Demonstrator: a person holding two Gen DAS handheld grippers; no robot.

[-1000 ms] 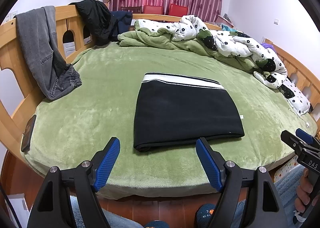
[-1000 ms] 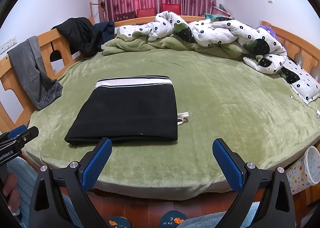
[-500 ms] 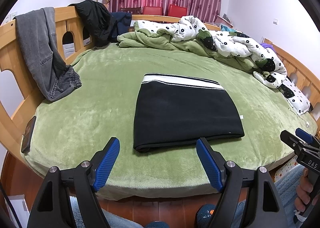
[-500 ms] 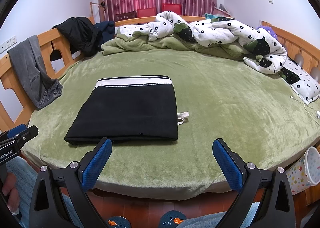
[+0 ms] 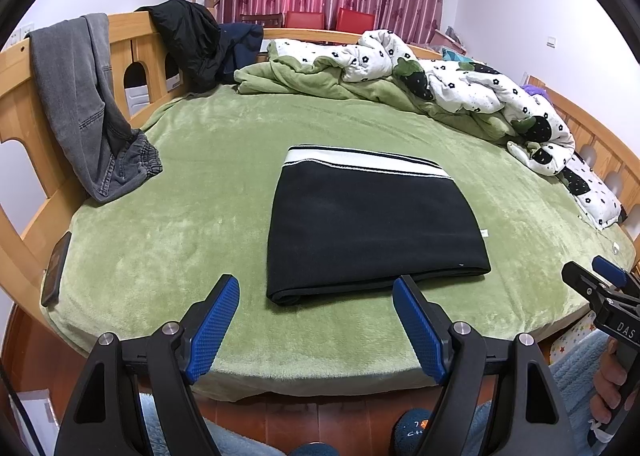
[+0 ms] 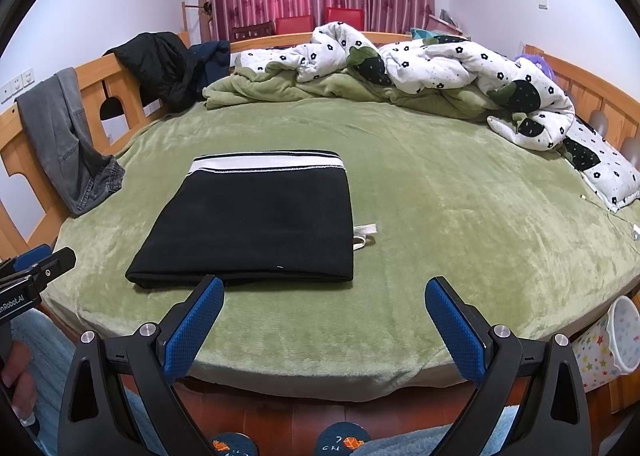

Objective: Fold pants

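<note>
Since both tools hang off the near edge of the bed (image 6: 420, 360), nothing is being handled now. Left gripper (image 5: 316, 296): jaws spread wide, nothing between them, short of the black pants (image 5: 372, 228). Right gripper (image 6: 324, 296): jaws likewise spread and empty, also short of the pants.

Pants lie near the front-centre of the bed as a flat, compact rectangle, layers stacked, white waistband (image 6: 266, 163) at the far edge, a white drawstring loop (image 6: 364, 234) poking out at the side. Judgement: folding looks complete or nearly so; at most the loose loop is left to tuck.

Beyond the pants: rumpled quilt (image 6: 440, 67) along the far side. Grey jeans (image 5: 80, 95) hang on the bed's side rail.
</note>
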